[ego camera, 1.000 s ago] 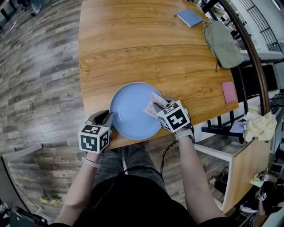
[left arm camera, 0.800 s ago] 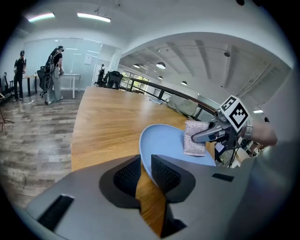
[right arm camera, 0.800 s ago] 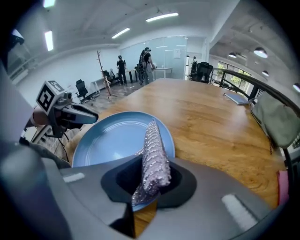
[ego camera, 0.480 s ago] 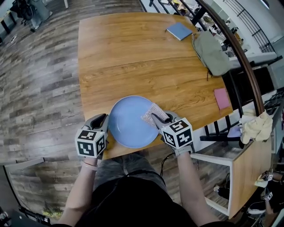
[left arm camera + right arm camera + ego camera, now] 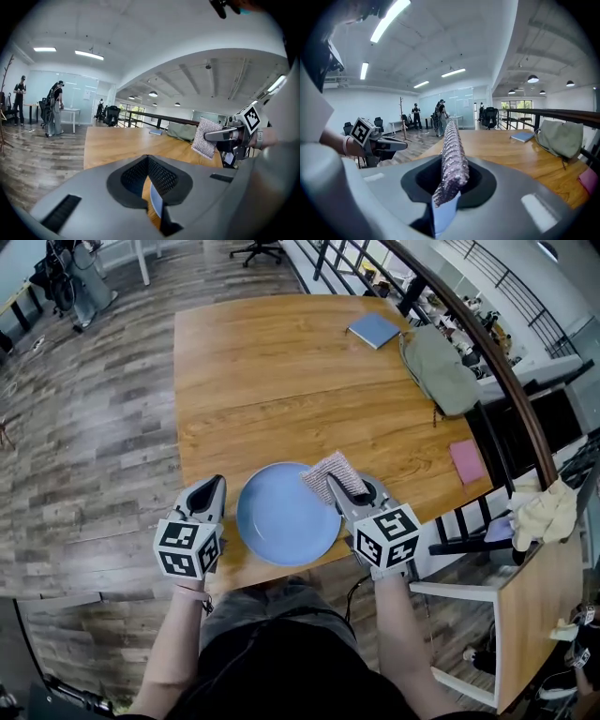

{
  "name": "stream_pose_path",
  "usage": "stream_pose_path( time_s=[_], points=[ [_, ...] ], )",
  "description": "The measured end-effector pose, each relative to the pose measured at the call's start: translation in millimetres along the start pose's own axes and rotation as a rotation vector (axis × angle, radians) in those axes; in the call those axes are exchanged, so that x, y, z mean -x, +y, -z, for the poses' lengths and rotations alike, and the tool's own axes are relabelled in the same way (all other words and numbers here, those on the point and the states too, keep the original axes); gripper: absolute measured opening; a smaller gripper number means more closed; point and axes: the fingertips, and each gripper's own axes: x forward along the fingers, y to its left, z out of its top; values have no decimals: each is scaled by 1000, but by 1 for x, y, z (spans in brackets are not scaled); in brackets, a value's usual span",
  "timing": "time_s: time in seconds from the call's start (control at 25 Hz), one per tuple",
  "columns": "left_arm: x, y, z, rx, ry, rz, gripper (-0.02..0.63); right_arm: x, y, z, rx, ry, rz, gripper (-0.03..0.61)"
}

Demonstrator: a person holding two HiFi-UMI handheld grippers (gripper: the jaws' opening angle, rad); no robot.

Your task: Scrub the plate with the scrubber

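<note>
both grippers pull off the plate, scrub looks paused or done

the left gripper (image 5: pixel 212 488) sat at the plate's left rim a second ago. now it is clear of the rim and just beside it. its jaws have just been closing and now stand together with nothing between them; in the left gripper view only a strip of blue plate and wood shows past them. the right gripper (image 5: pixel 339 486) was low over the plate's right side. now it is raised and further back, over the far right rim. its fingers are clamped on the scrubber (image 5: pixel 323 468), which stands edge-on between them in the right gripper view. the left gripper view shows the scrubber hanging in the air, not touching anything.

what it means, as a guess: nothing steadies the plate and the scrubber is off it, so this stroke is over. it is either a pause before another pass or the end of the scrub. i can't tell which.

the plate (image 5: pixel 281 517) is round, shallow and plain light blue, with no marks, suds or dirt visible at this size. it lies flat on the wooden table (image 5: pixel 281 381) close to the near edge. it is right in front of the person, between the two grippers and touching neither. its position on the table looks about the same as before.
</note>
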Motion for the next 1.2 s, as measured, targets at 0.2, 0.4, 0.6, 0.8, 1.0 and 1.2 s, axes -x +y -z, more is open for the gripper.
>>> stream_pose_path(
  time_s=[0.2,0.4,0.6,0.8,1.0,1.2],
  points=[
    [14,3,-38,-10,-104,1,-3,7,5,-31,11,-93,16,72],
    [29,-1,-79,-44,-229,6,-3,16,9,-67,34,-187,27,72],
    [37,-2,-106,-78,-298,-7,-3,24,11,-100,130,-277,84,72],
    [37,-6,-116,-80,-322,1,-3,30,8,-112,110,-335,105,72],
    [40,-3,-124,-76,-333,1,-3,34,4,-119,103,-366,113,72],
    [45,-1,-131,-55,-362,-8,-3,39,4,-128,110,-401,101,72]
  ],
)
